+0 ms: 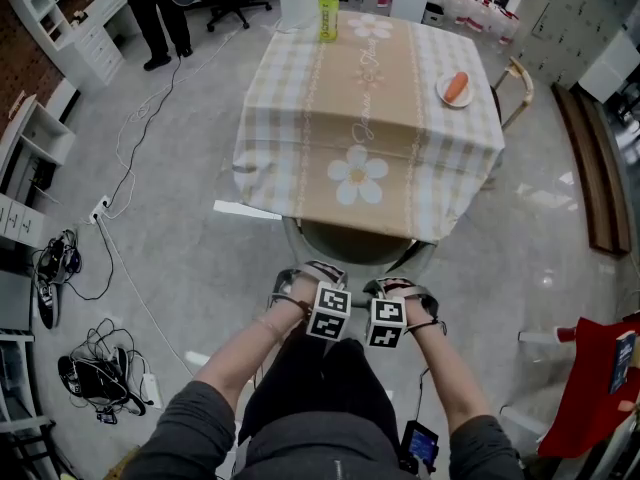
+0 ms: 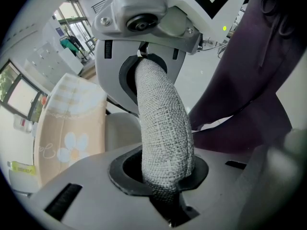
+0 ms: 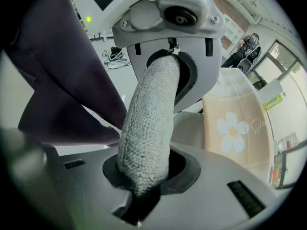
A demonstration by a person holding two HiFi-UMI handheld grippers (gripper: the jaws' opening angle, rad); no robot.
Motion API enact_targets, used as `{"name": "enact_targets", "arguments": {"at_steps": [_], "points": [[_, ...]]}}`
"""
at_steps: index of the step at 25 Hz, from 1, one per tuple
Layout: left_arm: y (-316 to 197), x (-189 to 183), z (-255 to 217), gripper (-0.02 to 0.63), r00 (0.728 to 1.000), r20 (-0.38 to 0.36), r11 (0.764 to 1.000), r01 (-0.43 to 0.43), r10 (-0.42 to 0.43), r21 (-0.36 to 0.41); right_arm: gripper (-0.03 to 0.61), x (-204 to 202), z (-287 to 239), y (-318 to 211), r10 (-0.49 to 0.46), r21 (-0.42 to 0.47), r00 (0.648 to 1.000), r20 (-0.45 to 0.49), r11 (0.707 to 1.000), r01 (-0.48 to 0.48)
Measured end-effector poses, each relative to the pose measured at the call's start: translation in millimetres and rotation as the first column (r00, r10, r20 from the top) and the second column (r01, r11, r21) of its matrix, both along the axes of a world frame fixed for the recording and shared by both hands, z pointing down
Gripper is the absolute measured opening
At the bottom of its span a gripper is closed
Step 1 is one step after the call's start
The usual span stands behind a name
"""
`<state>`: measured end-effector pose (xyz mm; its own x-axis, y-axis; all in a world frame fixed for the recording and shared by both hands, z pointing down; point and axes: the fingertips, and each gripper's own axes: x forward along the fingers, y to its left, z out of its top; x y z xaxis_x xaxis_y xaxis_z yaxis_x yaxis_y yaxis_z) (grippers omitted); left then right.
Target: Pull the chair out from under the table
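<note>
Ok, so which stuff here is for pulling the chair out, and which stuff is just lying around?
For the job: chair, partly under the table; left gripper and right gripper, both clamped on its padded back.

Just lying about: green bottle and plate of orange food on the table; second chair beside it; loose cables.

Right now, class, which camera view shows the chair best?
The head view: the chair shows its seat and frame partly under the table. The left gripper view shows mainly the woven back rail clamped in the left tongs; the right gripper view shows the same in the right tongs.
</note>
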<state>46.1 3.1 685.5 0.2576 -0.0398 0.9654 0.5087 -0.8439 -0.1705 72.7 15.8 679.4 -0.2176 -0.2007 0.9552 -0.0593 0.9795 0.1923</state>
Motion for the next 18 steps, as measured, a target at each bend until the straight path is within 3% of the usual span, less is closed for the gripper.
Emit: {"name": "enact_targets", "arguments": {"at_steps": [18], "points": [[34, -6, 1, 0.089, 1.0, 0.002, 1.0, 0.007, -0.007, -0.003, 0.071, -6, 1, 34, -0.012, -0.005, 1.0, -0.003, 1.0, 0.012]]}}
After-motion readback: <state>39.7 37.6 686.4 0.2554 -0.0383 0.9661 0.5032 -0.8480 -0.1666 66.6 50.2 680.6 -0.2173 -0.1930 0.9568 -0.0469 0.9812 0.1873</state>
